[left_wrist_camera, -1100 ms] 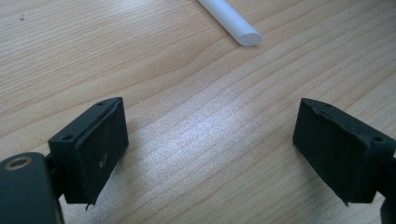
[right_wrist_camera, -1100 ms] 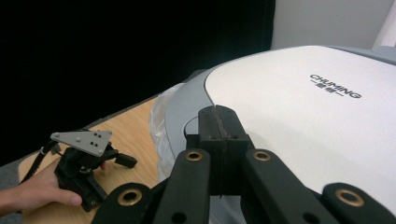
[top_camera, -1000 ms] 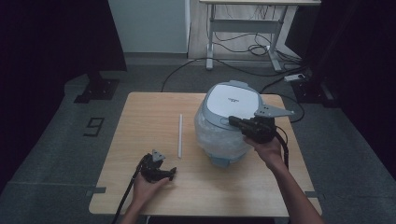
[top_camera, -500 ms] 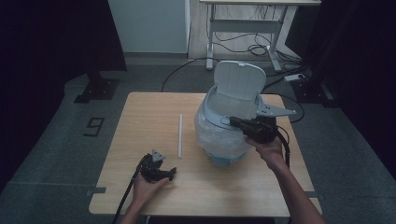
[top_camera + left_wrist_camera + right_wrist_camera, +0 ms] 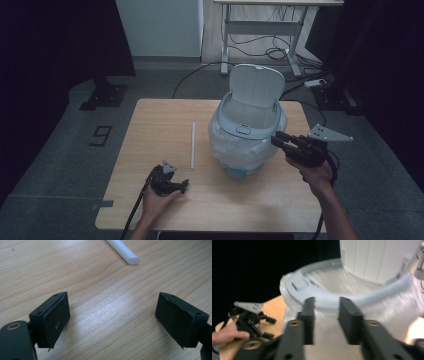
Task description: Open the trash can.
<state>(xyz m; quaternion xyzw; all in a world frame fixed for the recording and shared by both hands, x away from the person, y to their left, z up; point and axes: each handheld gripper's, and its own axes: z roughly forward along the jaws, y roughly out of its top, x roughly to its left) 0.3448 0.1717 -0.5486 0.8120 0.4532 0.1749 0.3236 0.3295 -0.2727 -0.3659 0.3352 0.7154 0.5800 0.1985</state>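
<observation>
bin [image 5: 247, 135] standing on desk [image 5: 160, 120], right of centre, lid [image 5: 255, 87] flipped up and upright at the back, clear liner bag [image 5: 225, 145] draped over the outside under the grey rim. right tool [image 5: 278, 141] held level just off the bin's right side, tips pointing at the rim, close to it but contact not discernible; jaws part open, have just been opening, nothing clamped between them. right gripper view: blurred, grey rim [image 5: 324, 300] just beyond the two black jaws, latch button [image 5: 299, 285] on the rim to the left, raised lid above. left tool [image 5: 184, 186] resting low on the desk near the front edge, well apart from the bin, hand [image 5: 156, 202] wrapped around it; jaws wide apart, bare wood between them in the left gripper view. white straw [image 5: 192, 145] lying flat on the desk left of the bin, between bin and left tool, its near end [image 5: 131, 259] ahead of the left jaws, not touching them.
</observation>
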